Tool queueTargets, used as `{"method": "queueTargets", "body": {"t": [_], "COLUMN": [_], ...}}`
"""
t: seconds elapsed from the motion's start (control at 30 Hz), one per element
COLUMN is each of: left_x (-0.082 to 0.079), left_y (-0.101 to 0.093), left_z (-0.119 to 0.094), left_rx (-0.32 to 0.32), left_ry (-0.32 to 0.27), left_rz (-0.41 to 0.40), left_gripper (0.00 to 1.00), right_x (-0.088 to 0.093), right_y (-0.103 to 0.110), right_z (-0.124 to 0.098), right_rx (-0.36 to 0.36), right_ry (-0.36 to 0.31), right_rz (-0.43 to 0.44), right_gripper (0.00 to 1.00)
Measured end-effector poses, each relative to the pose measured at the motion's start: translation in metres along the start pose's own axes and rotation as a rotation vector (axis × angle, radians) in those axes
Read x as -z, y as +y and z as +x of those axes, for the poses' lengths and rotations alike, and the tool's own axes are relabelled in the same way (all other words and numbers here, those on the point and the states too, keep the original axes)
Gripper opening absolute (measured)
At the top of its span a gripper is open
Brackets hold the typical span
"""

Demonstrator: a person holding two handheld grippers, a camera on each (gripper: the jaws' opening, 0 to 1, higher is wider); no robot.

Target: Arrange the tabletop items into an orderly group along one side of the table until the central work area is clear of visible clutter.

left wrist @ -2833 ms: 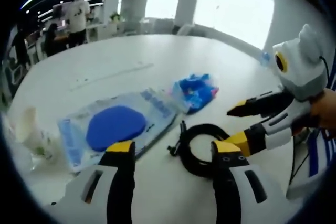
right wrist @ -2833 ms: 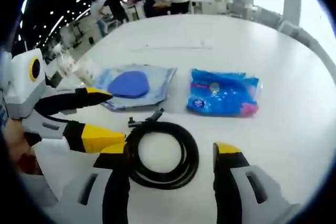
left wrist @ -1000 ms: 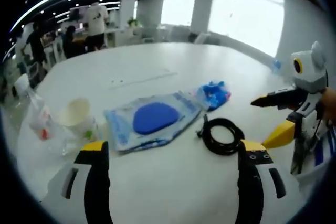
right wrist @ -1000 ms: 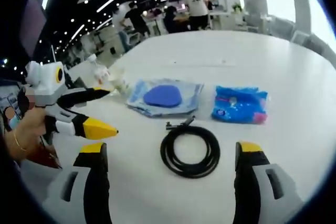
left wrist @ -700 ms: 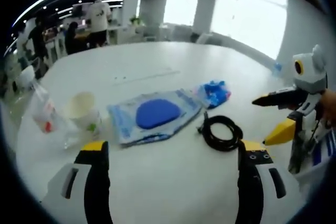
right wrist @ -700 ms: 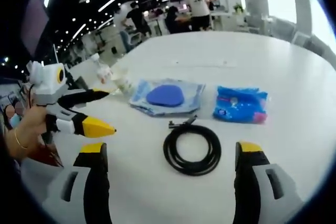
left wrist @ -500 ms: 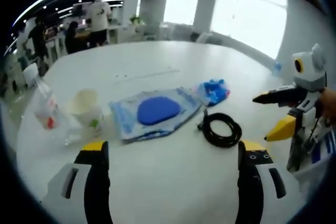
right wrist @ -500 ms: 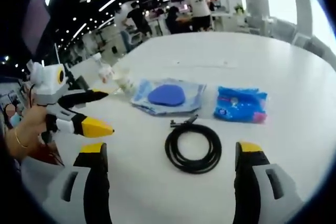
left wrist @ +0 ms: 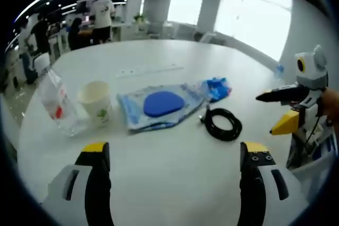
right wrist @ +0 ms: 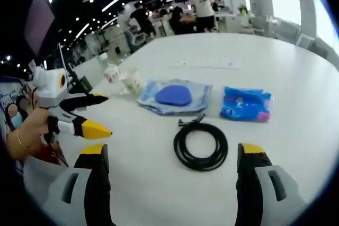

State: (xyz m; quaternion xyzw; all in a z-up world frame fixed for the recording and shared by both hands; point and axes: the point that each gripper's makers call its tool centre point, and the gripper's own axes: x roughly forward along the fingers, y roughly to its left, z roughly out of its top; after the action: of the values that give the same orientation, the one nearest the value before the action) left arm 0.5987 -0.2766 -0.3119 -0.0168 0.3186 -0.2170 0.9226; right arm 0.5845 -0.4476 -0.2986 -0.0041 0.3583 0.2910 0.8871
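1. On the white table [left wrist: 159,183], a plastic bottle [left wrist: 55,104], paper cup [left wrist: 97,101], clear pouch with a blue pad [left wrist: 159,107], blue packet [left wrist: 217,88] and coiled black cable [left wrist: 222,124] lie in a row.
2. Left gripper [left wrist: 172,152] hangs above bare tabletop, jaws spread wide, holding nothing.
3. Right gripper [right wrist: 172,154] likewise gapes, empty, just before the cable [right wrist: 201,145].

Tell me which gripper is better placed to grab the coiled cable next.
Probably the right gripper: the coiled cable lies centred just ahead of its open fingers, while it sits further off, right of centre, from the left gripper.
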Motion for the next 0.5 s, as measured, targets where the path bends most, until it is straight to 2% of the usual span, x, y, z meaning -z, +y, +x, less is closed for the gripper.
{"method": "queueTargets", "body": {"t": [0.5], "left_x": [0.002], "left_y": [0.001], "left_z": [-0.021], "left_rx": [-0.002], "left_ry": [-0.007], "left_rz": [0.015], "left_gripper": [0.99], "right_x": [0.004], "right_y": [0.010], "right_z": [-0.012], "right_rx": [0.001], "right_ry": [0.007], "right_rz": [-0.042], "right_gripper": [0.99]}}
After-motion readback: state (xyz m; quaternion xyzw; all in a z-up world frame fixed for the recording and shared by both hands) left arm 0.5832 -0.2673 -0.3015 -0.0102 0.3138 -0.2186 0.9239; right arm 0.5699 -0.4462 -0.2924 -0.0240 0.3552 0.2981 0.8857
